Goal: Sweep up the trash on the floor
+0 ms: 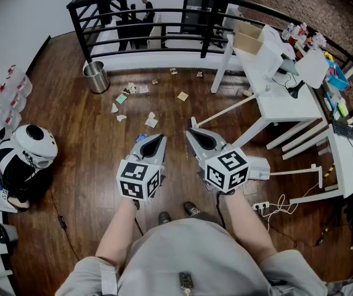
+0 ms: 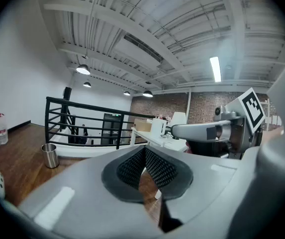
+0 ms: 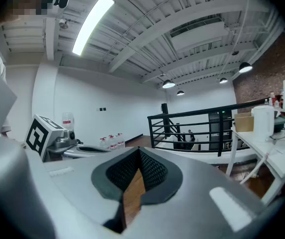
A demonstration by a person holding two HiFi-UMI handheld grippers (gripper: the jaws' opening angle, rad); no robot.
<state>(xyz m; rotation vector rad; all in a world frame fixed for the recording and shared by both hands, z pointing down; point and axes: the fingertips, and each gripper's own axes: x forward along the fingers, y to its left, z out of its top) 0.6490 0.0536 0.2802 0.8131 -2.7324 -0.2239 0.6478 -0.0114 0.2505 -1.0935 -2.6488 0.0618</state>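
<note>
**Empty tongs, scattered trash: fetch a tool first**

The left tongs (image 1: 159, 139) and the right tongs (image 1: 192, 130) are both pressed together with nothing between them; each gripper view shows the ribbed pads meeting on bare air. They are held side by side in front of the person, tipped slightly down.

The trash (image 1: 151, 121) lies as loose paper scraps on the wooden floor (image 1: 84, 165), spread from just ahead of the tongs out to the foot of the railing (image 1: 164, 11). A few pieces sit close to the legs of the white tabletop (image 1: 284, 100). A metal bin (image 1: 96, 77) stands at the left edge of the mess.

No broom or dustpan can be made out in any view, so the step in hand is probably finding 1. Once found, open 1 pair of tongs wide and clamp the handle squarely. Then pull the far scraps inward into a single pile near the bin, drawing those by the legs out gently.
</note>
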